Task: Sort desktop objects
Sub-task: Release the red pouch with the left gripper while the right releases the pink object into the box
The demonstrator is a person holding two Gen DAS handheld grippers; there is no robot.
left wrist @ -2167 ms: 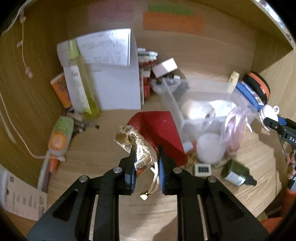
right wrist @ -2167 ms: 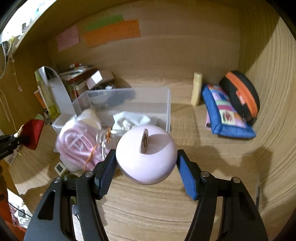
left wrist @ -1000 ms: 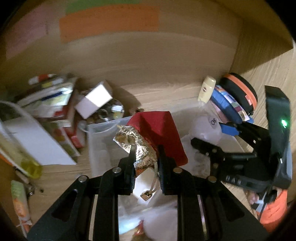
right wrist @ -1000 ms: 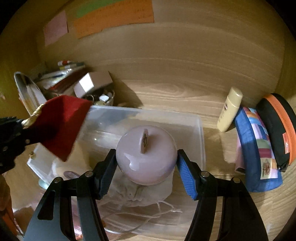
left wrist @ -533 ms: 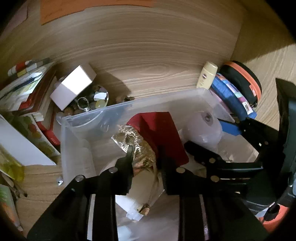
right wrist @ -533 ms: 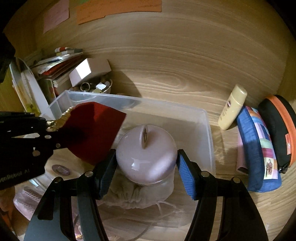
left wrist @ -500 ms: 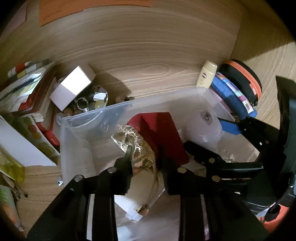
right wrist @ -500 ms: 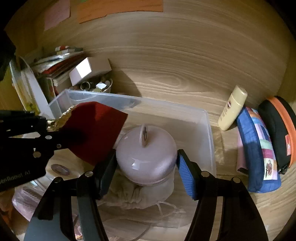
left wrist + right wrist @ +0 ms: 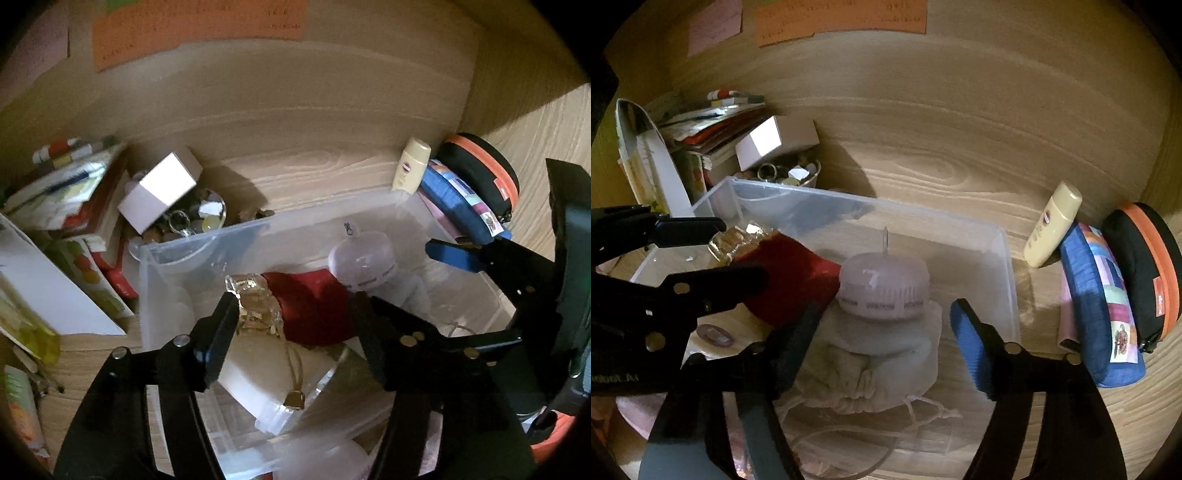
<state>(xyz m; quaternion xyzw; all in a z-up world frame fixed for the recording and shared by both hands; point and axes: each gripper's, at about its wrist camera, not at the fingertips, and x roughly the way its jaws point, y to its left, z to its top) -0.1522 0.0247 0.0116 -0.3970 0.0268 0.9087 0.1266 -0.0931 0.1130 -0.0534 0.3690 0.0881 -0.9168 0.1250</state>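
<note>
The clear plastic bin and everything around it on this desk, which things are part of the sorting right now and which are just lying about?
In the job:
clear bin
red and gold pouch, between the opening left gripper jaws
pale purple round gadget, released by the opening right gripper
cloth drawstring bag under it

Lying about:
cream bottle
blue pouch
black and orange case
white box

We carry two matching tools: left gripper [image 9: 291, 317] and right gripper [image 9: 882, 325], each with black angular fingers, silver rivets at the joints and ribbed blue pads [image 9: 969, 345]; white lettering marks the left one's side.
</note>
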